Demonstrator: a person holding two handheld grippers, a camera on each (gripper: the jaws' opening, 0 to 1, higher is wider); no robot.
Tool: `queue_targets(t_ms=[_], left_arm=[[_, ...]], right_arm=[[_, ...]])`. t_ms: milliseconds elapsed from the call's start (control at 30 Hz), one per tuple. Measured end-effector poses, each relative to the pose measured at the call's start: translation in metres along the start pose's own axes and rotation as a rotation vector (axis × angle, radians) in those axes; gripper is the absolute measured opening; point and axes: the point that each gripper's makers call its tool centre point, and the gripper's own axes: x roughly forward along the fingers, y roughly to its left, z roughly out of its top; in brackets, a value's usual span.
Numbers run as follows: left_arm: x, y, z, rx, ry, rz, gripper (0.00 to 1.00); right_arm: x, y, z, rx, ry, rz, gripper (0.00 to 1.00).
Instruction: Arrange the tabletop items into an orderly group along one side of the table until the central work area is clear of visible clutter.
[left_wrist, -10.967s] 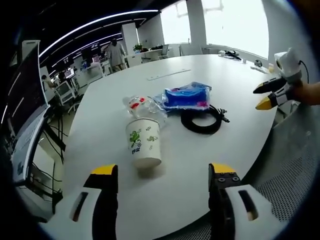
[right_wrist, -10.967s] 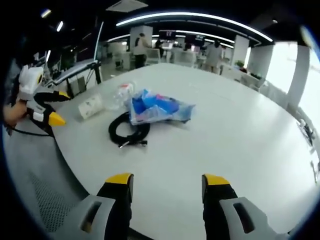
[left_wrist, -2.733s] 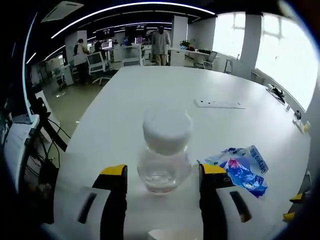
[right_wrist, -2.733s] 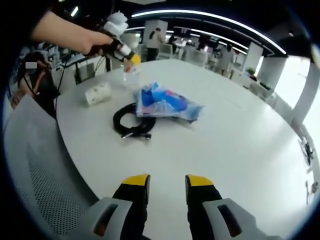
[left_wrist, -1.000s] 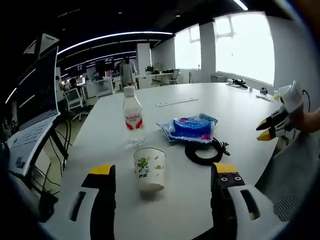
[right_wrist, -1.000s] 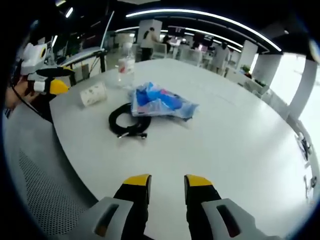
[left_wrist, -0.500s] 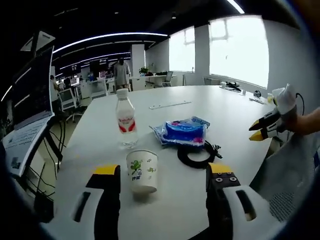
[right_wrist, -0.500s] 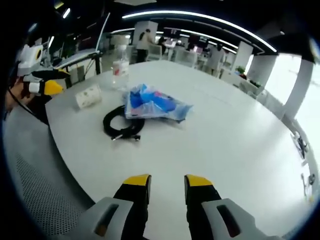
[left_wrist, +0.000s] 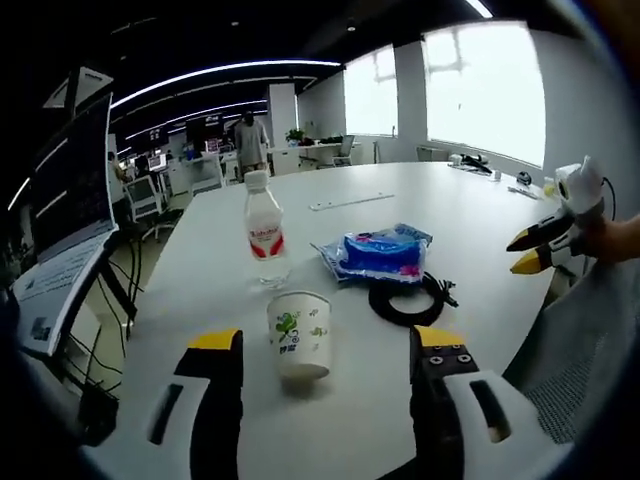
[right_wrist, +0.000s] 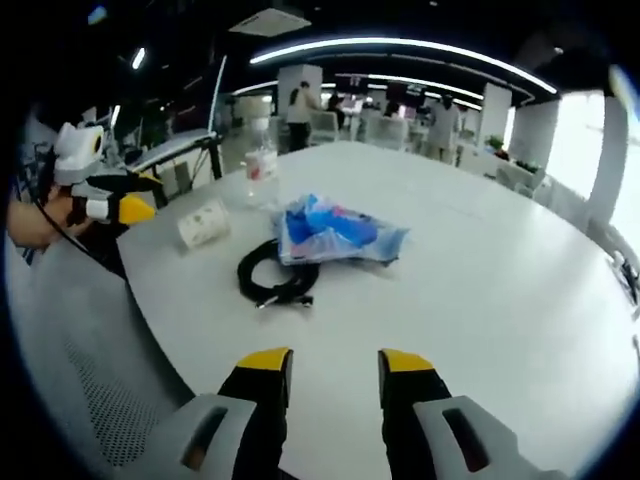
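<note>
On the round white table (left_wrist: 210, 260), a paper cup (left_wrist: 300, 335) with a green print stands upright just ahead of my open left gripper (left_wrist: 327, 342). Behind it a clear water bottle (left_wrist: 265, 240) with a red label stands upright. To their right lies a blue plastic packet (left_wrist: 385, 252), with a coiled black cable (left_wrist: 405, 300) in front of it. My right gripper (left_wrist: 527, 252) hovers off the table's right edge. The right gripper view shows the cup (right_wrist: 205, 222), bottle (right_wrist: 261, 160), packet (right_wrist: 335, 232) and cable (right_wrist: 278, 275) well beyond my empty, narrowly open right gripper (right_wrist: 334, 362). My left gripper (right_wrist: 125, 200) is at the left.
A white strip (left_wrist: 350, 201) lies farther back on the table. Grey mesh chair backs (right_wrist: 100, 370) stand at the near edge. A monitor on a stand (left_wrist: 60, 200) is off the table's left side. People and desks are far behind. Bare tabletop (right_wrist: 480, 300) spreads to the right.
The bottle, lying by the cup 11 s ago and between my left jaws 2.7 s ago, now stands upright with the left gripper drawn back. My right jaws are slightly wider apart.
</note>
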Motion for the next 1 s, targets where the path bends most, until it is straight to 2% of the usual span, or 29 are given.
queue_targets(t_ms=[67,133,233,300,333,400,500,633,667,733,833,1000], left_arm=[[0.001,0.004,-0.001,0.001,0.007,0.024,0.69],[0.002,0.007,-0.004,-0.012,0.039,0.050,0.68],[0.010,-0.008,0.000,0.131,0.089,0.023,0.67],[0.019,-0.015,0.006,0.086,0.101,0.037,0.64],[0.024,-0.022,0.010,0.058,0.118,0.034,0.63],[0.036,-0.033,0.025,0.067,0.098,0.036,0.62],[0.058,-0.041,0.039,0.073,0.109,0.036,0.60],[0.091,-0.043,0.050,0.089,0.158,-0.001,0.57],[0.098,-0.044,0.052,0.088,0.170,-0.012,0.58],[0.114,-0.050,0.056,0.065,0.194,-0.075,0.58],[0.136,-0.048,0.059,0.066,0.210,-0.106,0.59],[0.163,-0.043,0.052,0.062,0.269,-0.141,0.57]], right_arm=[[0.001,0.005,0.003,0.029,-0.020,0.038,0.36],[0.002,0.015,0.002,0.069,-0.020,0.110,0.36],[0.003,0.028,0.005,0.119,-0.028,0.209,0.35],[0.002,0.038,0.006,0.109,-0.028,0.281,0.35],[0.002,0.040,0.005,0.042,-0.020,0.314,0.35],[0.005,0.034,0.004,0.005,-0.009,0.326,0.34],[0.012,0.024,0.009,0.133,-0.013,0.354,0.35],[0.023,0.005,0.020,0.170,-0.035,0.332,0.37],[0.025,0.003,0.024,0.186,-0.045,0.331,0.37],[0.031,0.000,0.033,0.226,-0.062,0.339,0.37],[0.041,-0.001,0.042,0.245,-0.073,0.339,0.37],[0.059,0.003,0.054,0.321,-0.085,0.341,0.37]])
